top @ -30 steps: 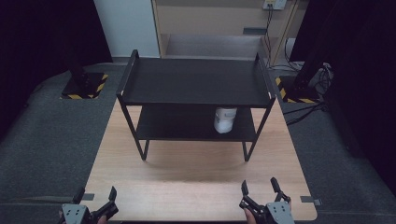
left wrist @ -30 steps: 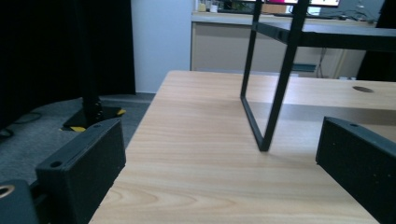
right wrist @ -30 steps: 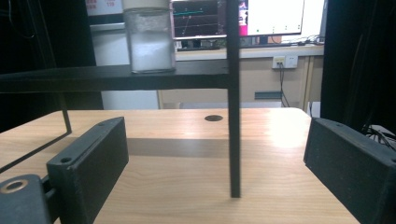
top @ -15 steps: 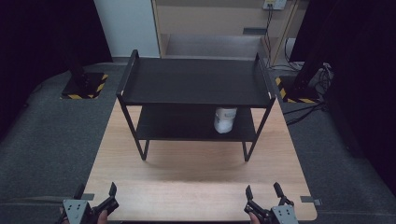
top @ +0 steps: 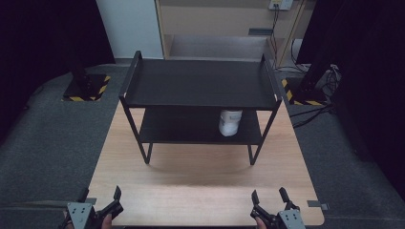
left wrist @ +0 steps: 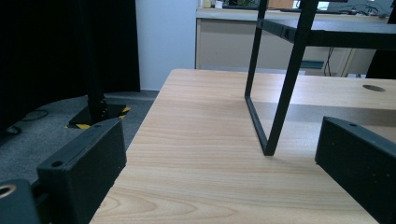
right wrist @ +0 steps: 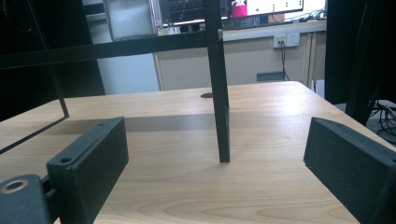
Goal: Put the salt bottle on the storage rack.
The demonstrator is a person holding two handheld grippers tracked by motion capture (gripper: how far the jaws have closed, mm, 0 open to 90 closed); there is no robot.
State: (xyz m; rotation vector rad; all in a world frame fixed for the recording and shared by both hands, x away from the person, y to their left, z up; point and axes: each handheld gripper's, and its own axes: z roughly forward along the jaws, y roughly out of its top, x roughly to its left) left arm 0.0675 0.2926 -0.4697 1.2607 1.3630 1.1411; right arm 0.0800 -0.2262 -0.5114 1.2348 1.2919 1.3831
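Black jaws stood spread wide and empty on both tools at the near edge of the desk (top: pixel 200 186): the left gripper (top: pixel 101 204) at the near left corner, the right gripper (top: pixel 271 205) at the near right, each pointing forward across the wood. Beyond them lay a bare stretch of pale desk, and past that stood the black two-tier shelf (top: pixel 198 88) on thin legs. In the right gripper view the rack's front right leg (right wrist: pixel 219 93) rose between the parted jaws, well apart from them. On the lower tier, under the right part of the top board, sat a white jar (top: pixel 230 122), upright as far as could be told, since the top board hid its upper part. It lay ahead of the right gripper and a little to that gripper's left, while from the left gripper it lay far off on a diagonal to the right. So the right hand was judged the nearer one, and a reach would likely have to go forward and low, under the top board, between the front legs
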